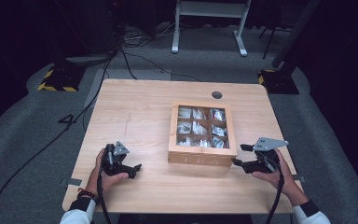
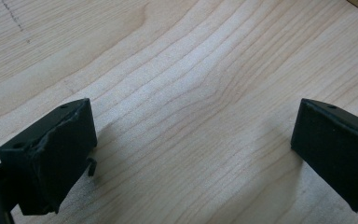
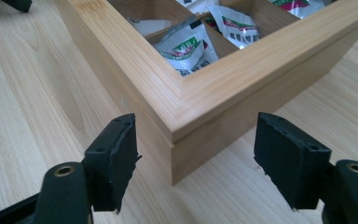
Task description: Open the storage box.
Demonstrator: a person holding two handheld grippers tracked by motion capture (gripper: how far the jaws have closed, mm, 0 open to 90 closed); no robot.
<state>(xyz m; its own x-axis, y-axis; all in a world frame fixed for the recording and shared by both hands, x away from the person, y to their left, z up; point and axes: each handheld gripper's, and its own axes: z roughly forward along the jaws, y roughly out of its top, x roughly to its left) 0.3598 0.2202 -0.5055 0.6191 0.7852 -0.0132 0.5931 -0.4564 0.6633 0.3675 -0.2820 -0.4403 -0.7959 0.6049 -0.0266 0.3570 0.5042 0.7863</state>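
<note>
A wooden box (image 1: 202, 157) with a windowed top stands on the table (image 1: 135, 112), right of centre; its several compartments hold white sachets (image 1: 199, 127). My right gripper (image 1: 240, 155) hovers at the box's near right corner. In the right gripper view that box corner (image 3: 186, 107) points between the two pads (image 3: 114, 161) of the right gripper (image 3: 196, 156), which stand apart and clear of the wood, so the gripper is open. My left gripper (image 1: 134, 170) rests near the front left of the table. It is open over bare wood, with nothing between its pads (image 2: 65, 149).
A round cable hole (image 1: 216, 94) sits in the table's far edge behind the box. Beyond the table are a white frame leg (image 1: 175, 28), stand bases with yellow-black tape (image 1: 56, 84) and cables (image 1: 32, 154) on the grey carpet.
</note>
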